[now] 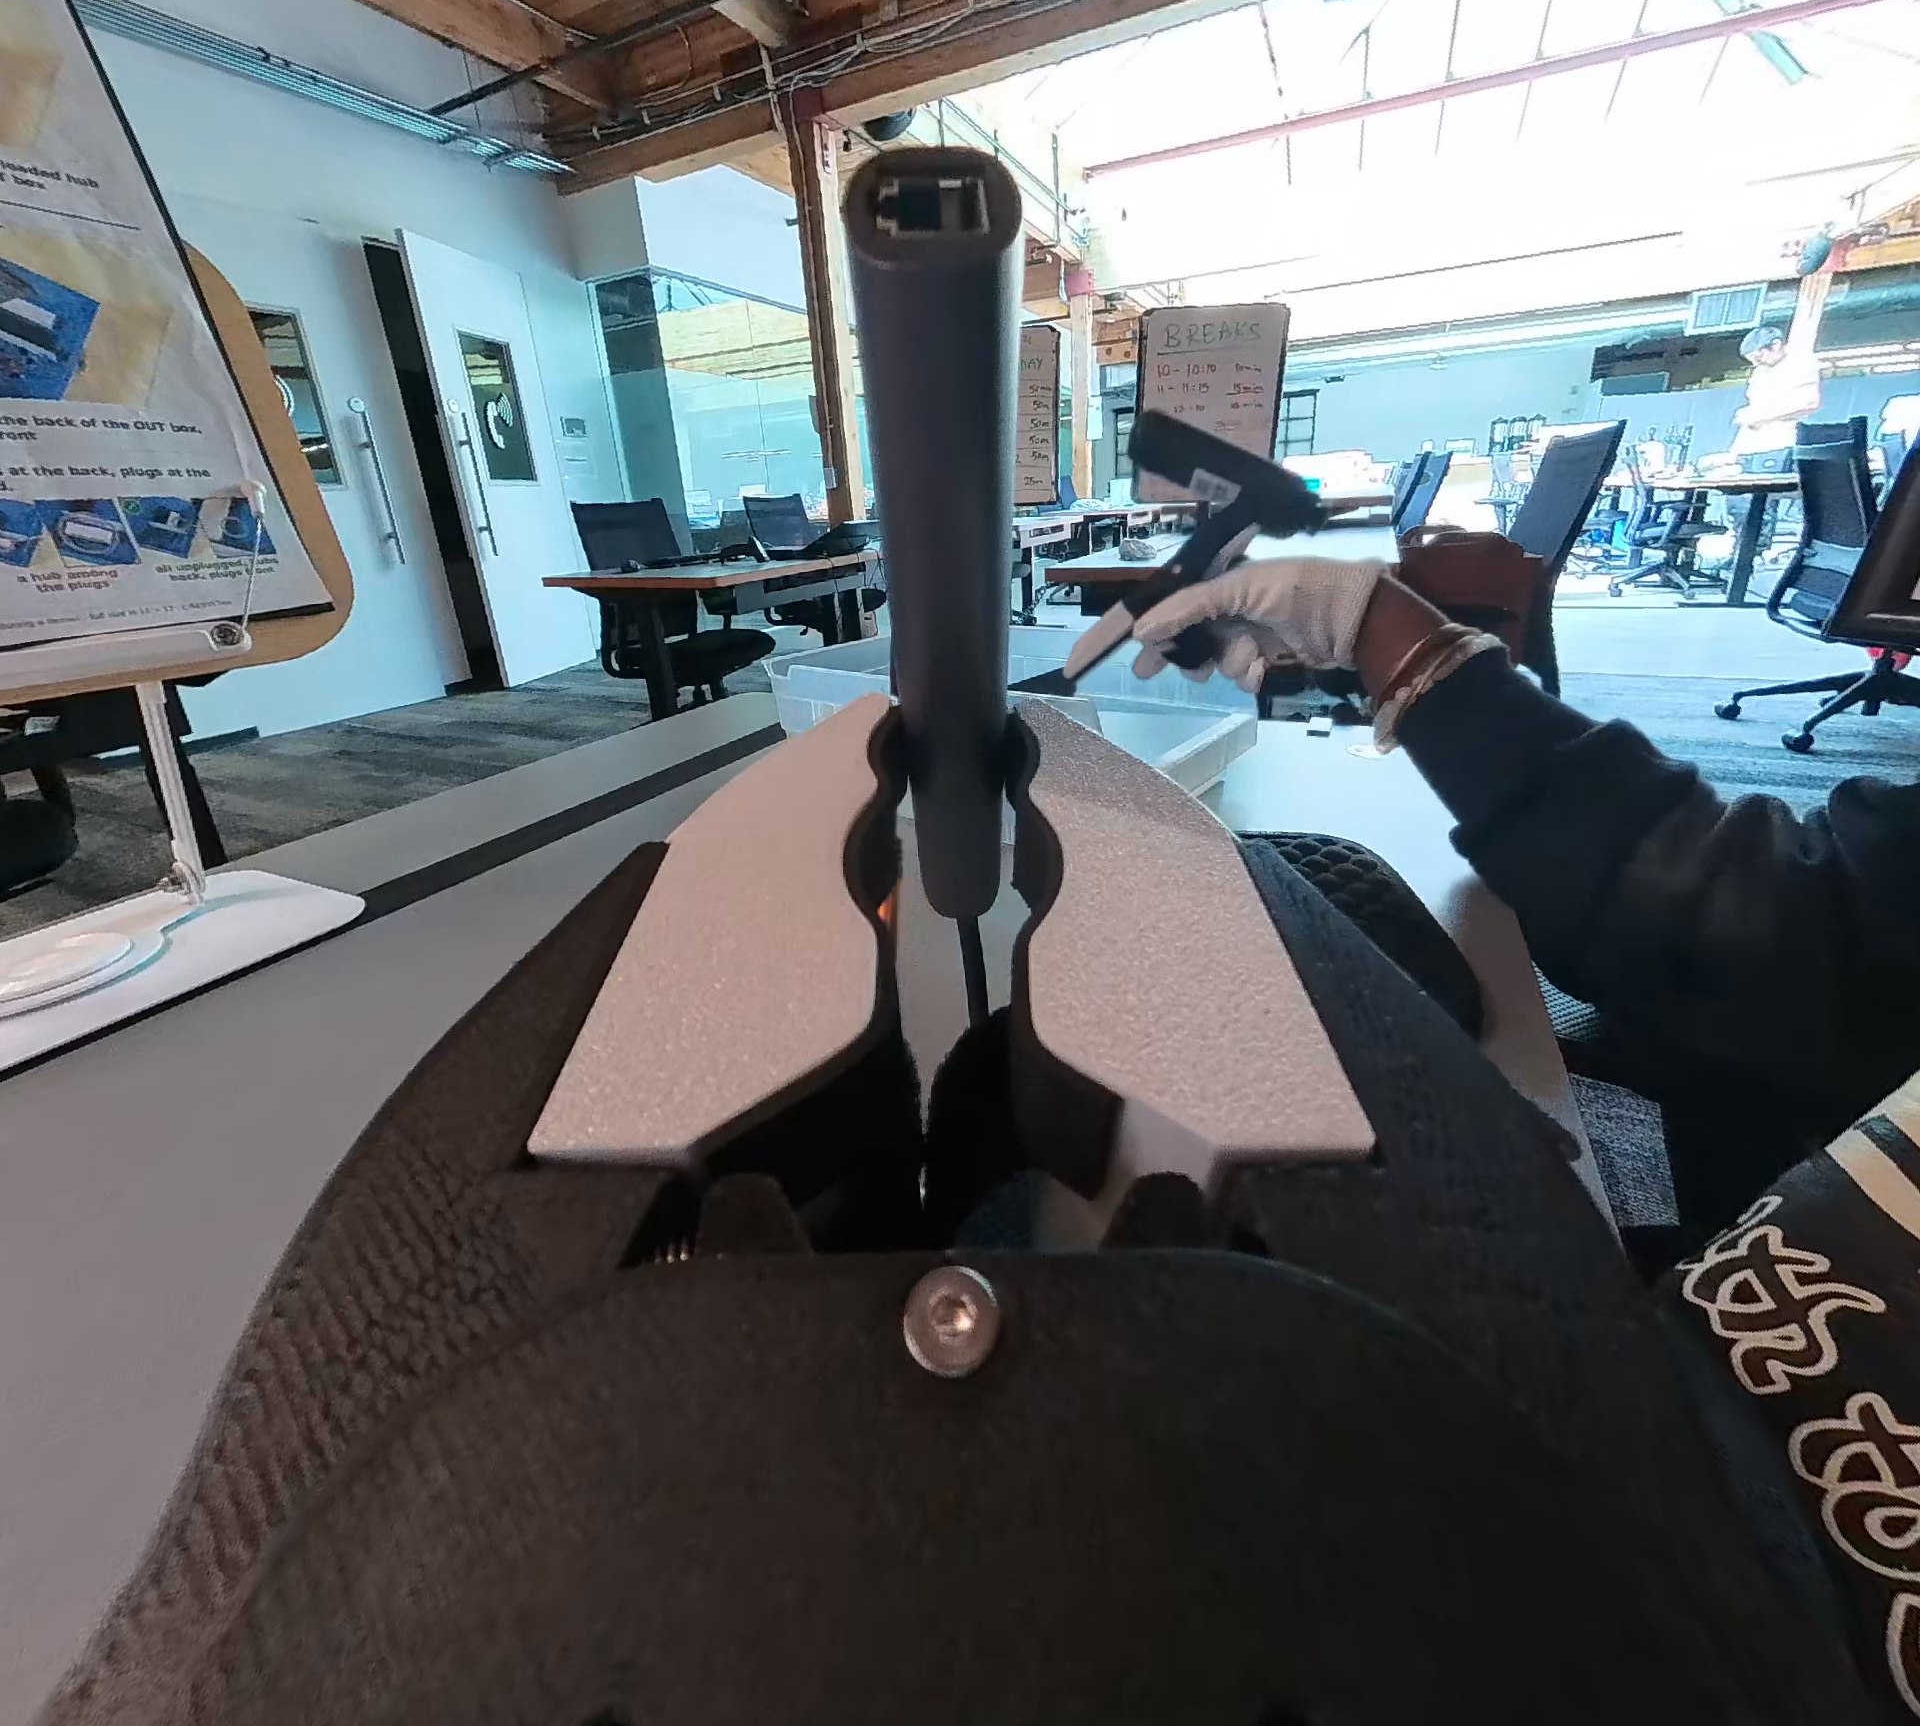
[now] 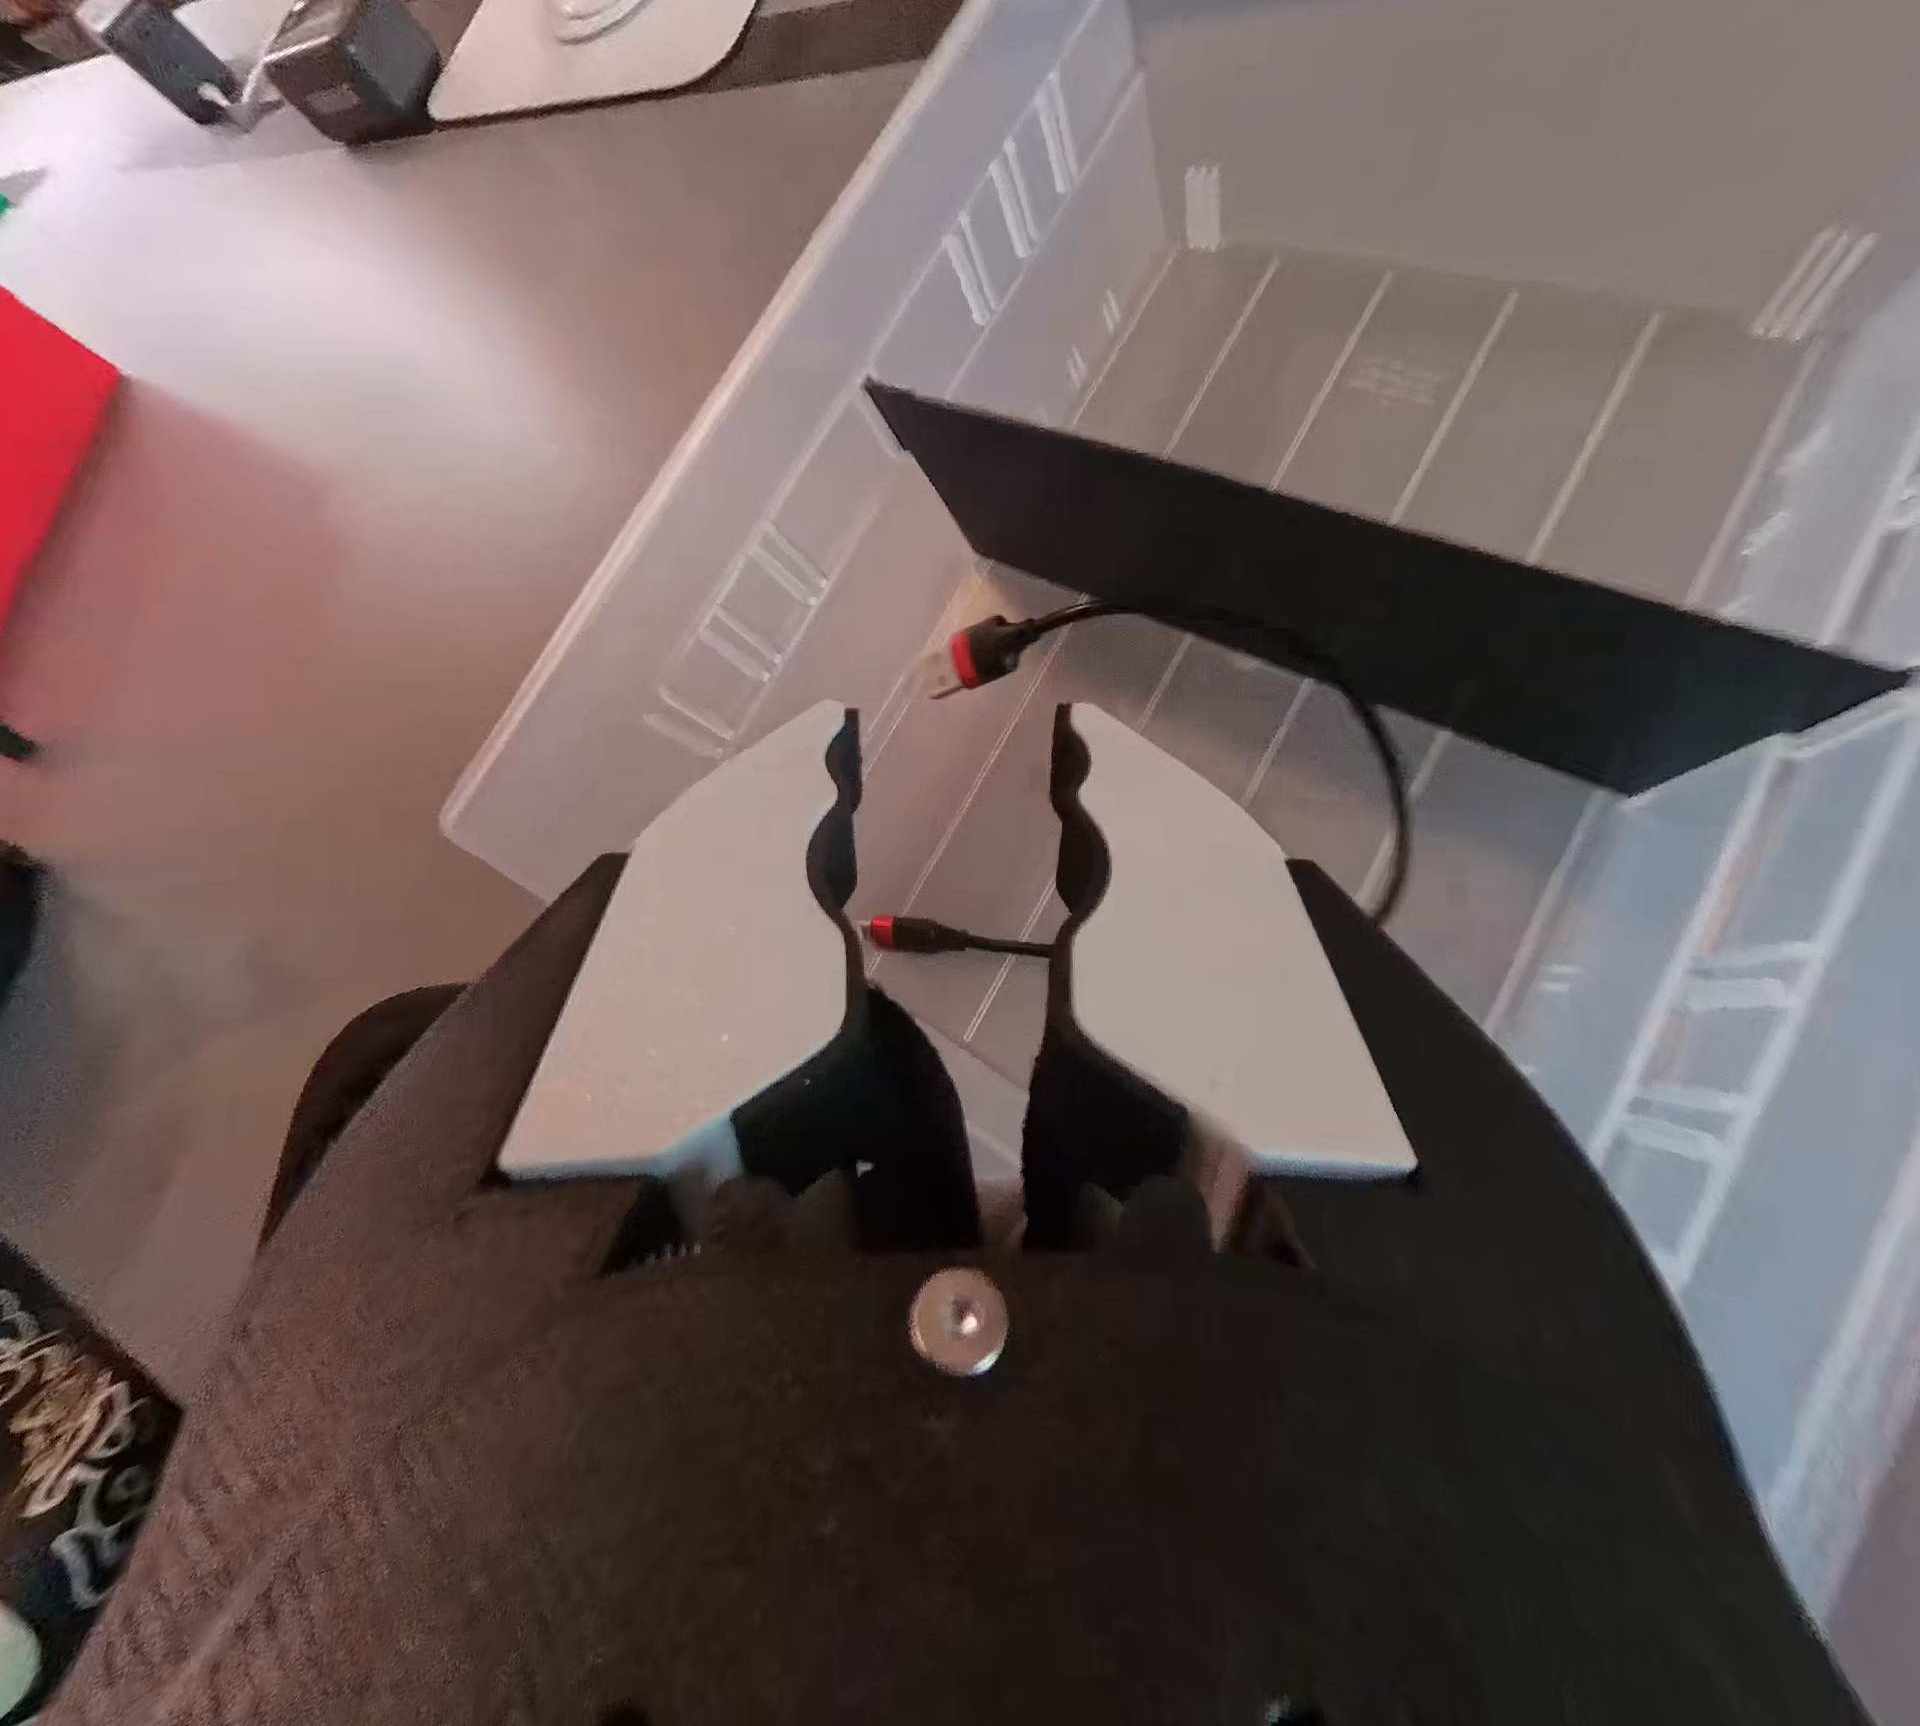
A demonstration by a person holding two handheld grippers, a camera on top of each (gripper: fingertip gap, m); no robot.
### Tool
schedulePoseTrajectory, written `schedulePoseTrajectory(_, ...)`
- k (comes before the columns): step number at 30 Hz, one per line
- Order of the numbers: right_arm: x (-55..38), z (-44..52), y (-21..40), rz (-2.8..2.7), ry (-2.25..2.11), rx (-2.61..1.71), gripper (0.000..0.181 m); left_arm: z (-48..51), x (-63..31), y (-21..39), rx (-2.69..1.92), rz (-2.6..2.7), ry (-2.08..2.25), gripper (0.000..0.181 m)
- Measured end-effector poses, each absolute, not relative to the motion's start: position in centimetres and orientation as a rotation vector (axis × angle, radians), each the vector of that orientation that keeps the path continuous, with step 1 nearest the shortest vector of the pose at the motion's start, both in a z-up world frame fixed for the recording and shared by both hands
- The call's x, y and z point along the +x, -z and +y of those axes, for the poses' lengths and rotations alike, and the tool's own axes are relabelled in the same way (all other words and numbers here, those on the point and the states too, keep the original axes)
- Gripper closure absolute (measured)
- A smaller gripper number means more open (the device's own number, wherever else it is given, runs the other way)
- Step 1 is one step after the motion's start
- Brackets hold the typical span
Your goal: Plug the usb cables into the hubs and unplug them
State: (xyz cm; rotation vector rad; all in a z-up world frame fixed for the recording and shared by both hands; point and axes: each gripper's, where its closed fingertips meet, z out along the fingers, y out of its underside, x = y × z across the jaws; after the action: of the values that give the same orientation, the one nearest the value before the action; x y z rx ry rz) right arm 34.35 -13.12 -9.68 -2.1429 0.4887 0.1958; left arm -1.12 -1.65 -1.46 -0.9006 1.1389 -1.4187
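Left wrist view shows your left gripper (image 1: 954,746) closed tight on the hub (image 1: 935,471), a slim dark grey bar that stands out straight ahead along the fingers, its long axis in line with them. Its far end faces away from you with one squarish socket showing; its own short lead runs back between the fingers toward the camera. Your gloved right hand (image 1: 1262,611) carries the right gripper (image 1: 1070,663) off to the right and beyond, dipped toward the clear bin (image 1: 1174,720) on the counter (image 1: 208,1209).

In the right wrist view, your right gripper's fingers stand parted and hold nothing. They hover over the bin, just inside its near-left corner. The usb cable (image 2: 1382,803) lies on the bin floor: its large plug (image 2: 961,658), silver tip with a red collar, sits just ahead of the fingertips and a shade left, pointing down-left toward the bin wall. The small plug (image 2: 904,933) at its other end lies below the gap between the fingers, pointing left. So the right gripper is by far the nearer to the cable, and I judge the large plug to be the next target; its axis runs slantwise across your fingers, so a turn of the wrist looks needed.

A black divider (image 2: 1351,564) crosses the bin and hides part of the cable's loop. The hub's side ports cannot be seen from either camera, and the right view is smeared by motion.
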Motion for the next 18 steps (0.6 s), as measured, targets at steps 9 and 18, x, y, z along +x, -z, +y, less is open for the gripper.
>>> schedulePoseTrajectory(9, 26.0, -13.7, -7.2, -0.089, -0.020, -1.431, 0.113, -2.4, -1.2, 1.2, -0.858, 1.154, 1.463, 0.164)
schedulePoseTrajectory(18, 6.2, -14.7, -10.9, -0.749, -0.143, -1.152, 0.154, -5.1, -1.6, 1.0, -0.702, 1.270, 1.465, 0.164)
